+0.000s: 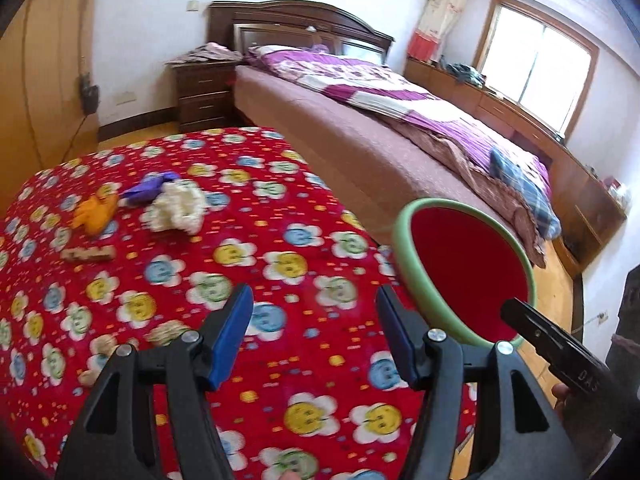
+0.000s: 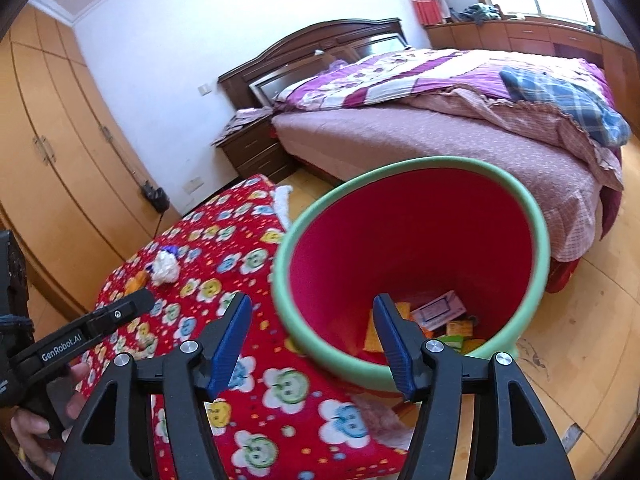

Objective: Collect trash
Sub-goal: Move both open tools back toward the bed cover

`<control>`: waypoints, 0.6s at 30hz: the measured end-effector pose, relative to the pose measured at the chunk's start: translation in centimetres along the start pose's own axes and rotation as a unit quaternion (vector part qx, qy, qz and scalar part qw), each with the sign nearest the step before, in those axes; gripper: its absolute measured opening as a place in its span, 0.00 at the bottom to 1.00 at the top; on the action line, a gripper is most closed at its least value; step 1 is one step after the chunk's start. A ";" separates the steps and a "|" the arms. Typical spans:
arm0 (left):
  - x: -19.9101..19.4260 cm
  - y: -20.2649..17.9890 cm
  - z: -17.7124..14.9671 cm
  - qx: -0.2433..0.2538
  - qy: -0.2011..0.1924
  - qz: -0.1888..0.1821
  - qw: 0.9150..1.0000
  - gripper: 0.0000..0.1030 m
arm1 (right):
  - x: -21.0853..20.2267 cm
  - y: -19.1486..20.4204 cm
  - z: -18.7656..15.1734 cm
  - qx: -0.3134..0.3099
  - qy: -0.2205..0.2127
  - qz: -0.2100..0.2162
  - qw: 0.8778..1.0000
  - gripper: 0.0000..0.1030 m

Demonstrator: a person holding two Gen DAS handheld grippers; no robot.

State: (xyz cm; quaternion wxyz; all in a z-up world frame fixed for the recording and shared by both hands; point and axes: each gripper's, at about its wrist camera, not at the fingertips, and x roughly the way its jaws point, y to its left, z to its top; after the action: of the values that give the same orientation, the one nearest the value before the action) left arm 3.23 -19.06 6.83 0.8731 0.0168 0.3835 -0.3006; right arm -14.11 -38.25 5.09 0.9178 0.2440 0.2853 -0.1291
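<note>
Both grippers empty, jaws parted: left gripper [image 1: 316,332] low centre of its view over the red flowered cloth [image 1: 248,240], right gripper [image 2: 312,336] low centre of its view at the bin [image 2: 404,264] rim. Trash left sits upper left on the cloth: white wad [image 1: 176,210], purple wrapper [image 1: 150,188], orange scrap [image 1: 94,212], tan piece [image 1: 88,254]. Bin holds some packets already (bottom only partly seen). Risks: the bin looks tilted, a knock could tip it; crumpled pieces lie close together, so a pinch may drag a neighbour or snag cloth.
</note>
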 end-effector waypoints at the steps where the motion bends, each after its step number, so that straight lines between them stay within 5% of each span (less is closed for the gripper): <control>1: -0.2 0.6 0.0 -0.006 -0.001 0.009 1.000 0.66 | 0.1 0.4 -0.1 -0.002 0.002 0.003 1.000 0.63; 18: -2.2 12.2 0.1 -0.085 -0.012 0.114 0.990 0.80 | 2.2 6.0 -1.2 -0.042 0.026 0.035 0.998 0.67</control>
State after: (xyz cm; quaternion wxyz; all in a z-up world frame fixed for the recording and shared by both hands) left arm 8.68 -7.97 5.93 0.9046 -0.0176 0.3923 -0.1656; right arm -10.66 -32.72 5.21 0.9234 0.2184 0.3056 -0.0790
